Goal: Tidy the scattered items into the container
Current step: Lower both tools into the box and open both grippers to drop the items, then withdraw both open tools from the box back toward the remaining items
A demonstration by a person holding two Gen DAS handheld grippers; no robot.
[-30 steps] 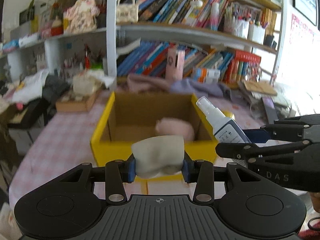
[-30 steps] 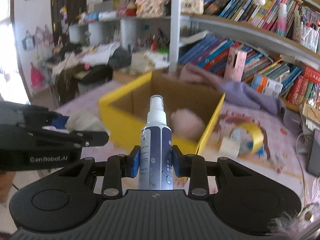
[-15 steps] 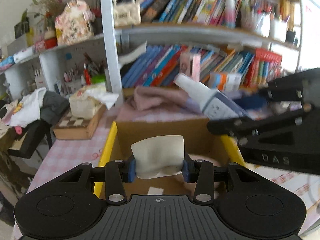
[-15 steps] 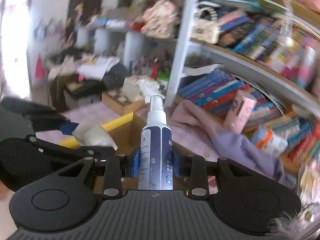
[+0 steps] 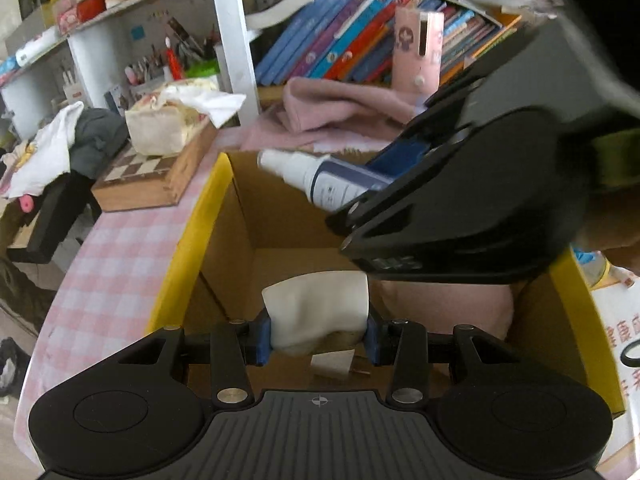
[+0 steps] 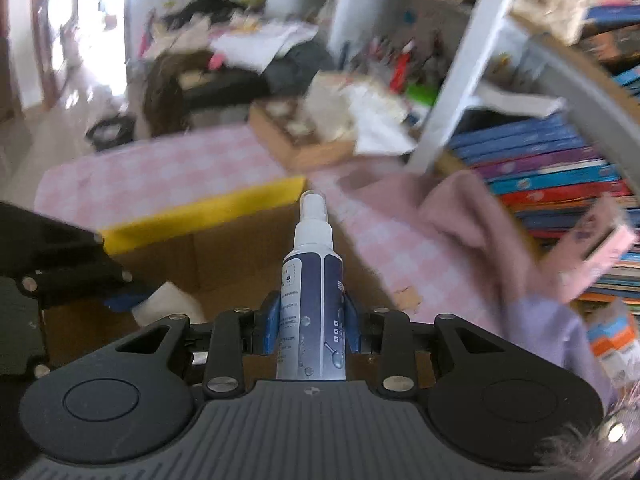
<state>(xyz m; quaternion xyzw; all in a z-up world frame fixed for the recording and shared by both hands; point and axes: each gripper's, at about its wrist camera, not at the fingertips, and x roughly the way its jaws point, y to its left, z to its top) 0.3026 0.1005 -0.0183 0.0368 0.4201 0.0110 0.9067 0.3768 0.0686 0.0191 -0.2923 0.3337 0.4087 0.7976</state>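
Both grippers point steeply down over the open yellow box (image 5: 188, 236) on the pink checked table (image 5: 116, 264). The left gripper (image 5: 319, 330) is clenched on a pale soft lump (image 5: 320, 308), held above the box floor. The right gripper (image 6: 311, 326) grips a spray bottle (image 6: 312, 280) by its body, nozzle forward, near the far wall of the box. A pink soft item (image 5: 452, 304) lies inside.

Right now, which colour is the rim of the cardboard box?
Yellow: the box rim shows best in the left wrist view.
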